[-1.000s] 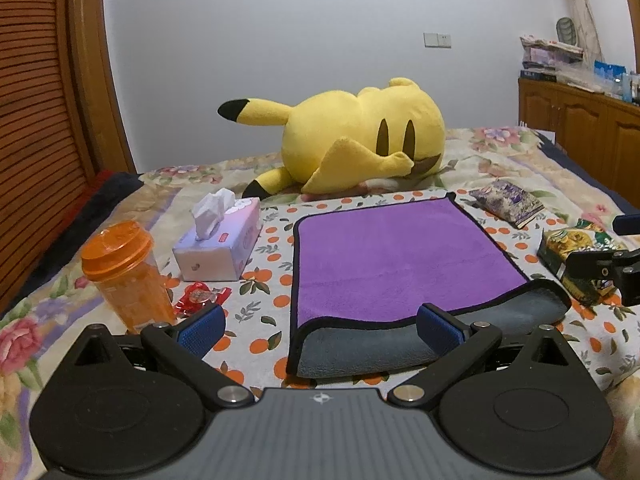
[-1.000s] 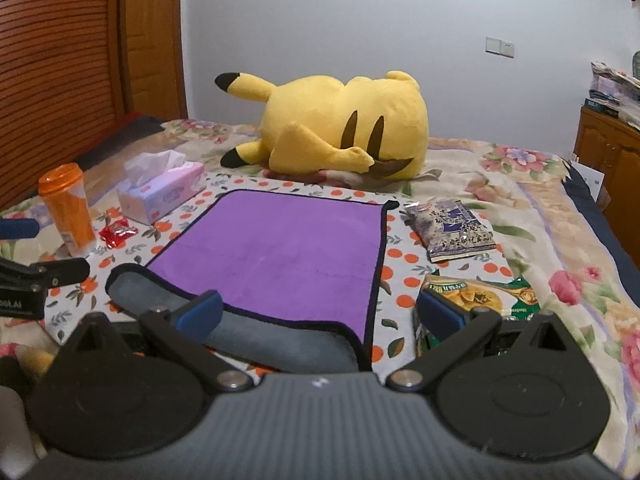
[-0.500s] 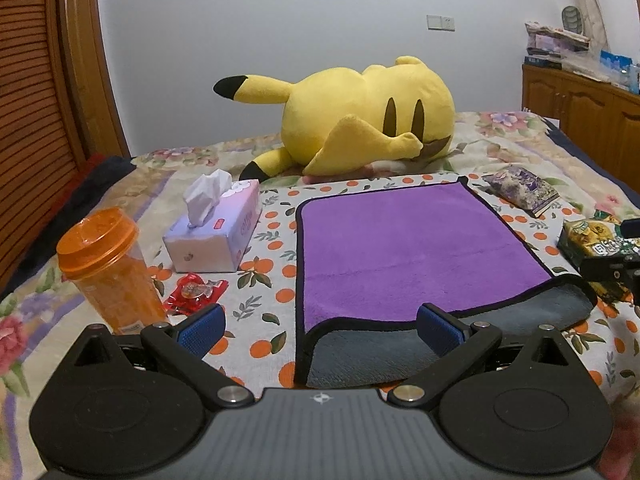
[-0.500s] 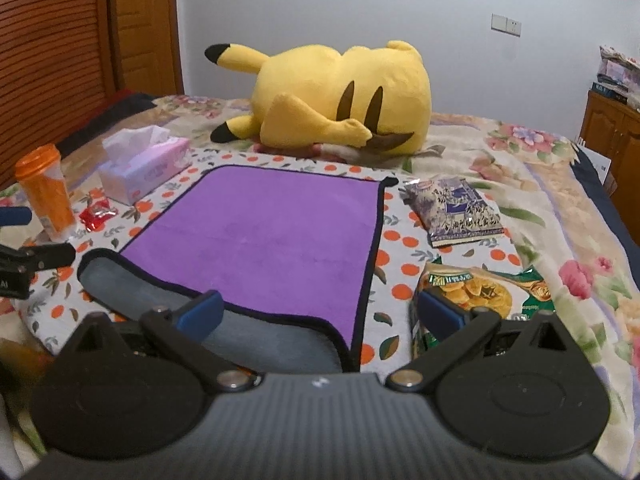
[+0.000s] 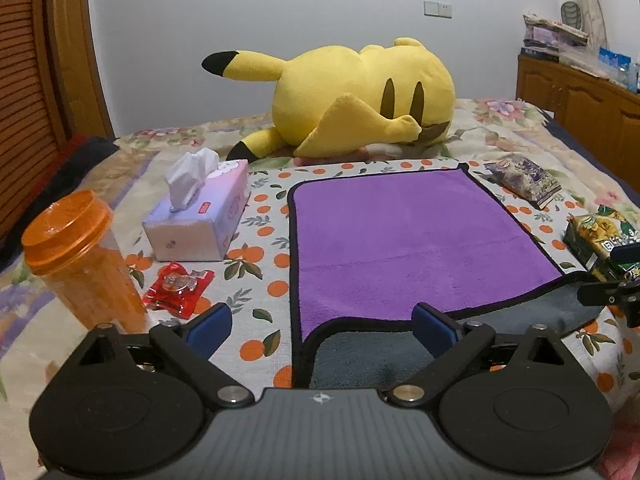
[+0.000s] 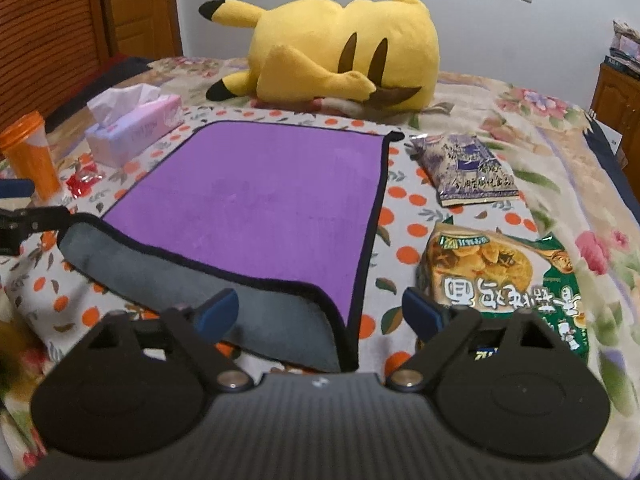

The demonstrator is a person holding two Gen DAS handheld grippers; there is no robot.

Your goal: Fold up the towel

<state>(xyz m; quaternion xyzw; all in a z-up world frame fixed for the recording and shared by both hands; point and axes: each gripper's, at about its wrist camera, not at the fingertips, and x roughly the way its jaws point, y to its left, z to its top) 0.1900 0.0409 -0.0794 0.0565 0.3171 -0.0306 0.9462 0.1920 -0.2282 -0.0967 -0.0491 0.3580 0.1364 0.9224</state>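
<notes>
Near edge of towel (image 5: 404,240) partly hidden behind both gripper bodies; whether the jaws touch the cloth can't be told. Left gripper (image 5: 322,326) at 6 o'clock in its own view, jaws spread wide, nothing between them but the towel's near left corner below. Right gripper (image 6: 320,312) likewise wide apart, over the near right corner; it also shows cut off at 3 o'clock in left view, only a black link + blue pad visible. Towel lies flat on the bed (image 6: 560,152), on an orange-dot cloth (image 5: 260,256): plush purple face, black piping, near strip turned over showing grey fleecy underside (image 6: 168,276). At 12 o'clock, a big yellow plush toy (image 5: 360,96), soft, rounded, black-tipped ears, lying on its side. Left of towel, approx 10 o'clock: rectangular tissue box (image 5: 200,216) w/ crumpled tissue sticking up; translucent orange cup (image 5: 78,264) w/ lid, cylindrical; shiny red wrapper (image 5: 178,294), contents hard to make out. Right of towel, 2–3 o'clock: glossy purple snack bag (image 6: 464,168), text too small to read, and green/yellow crisp bag (image 6: 504,276), its lower edge hidden by the right gripper. Wooden cabinet (image 5: 584,100) at far right, stuff on top blurred.
</notes>
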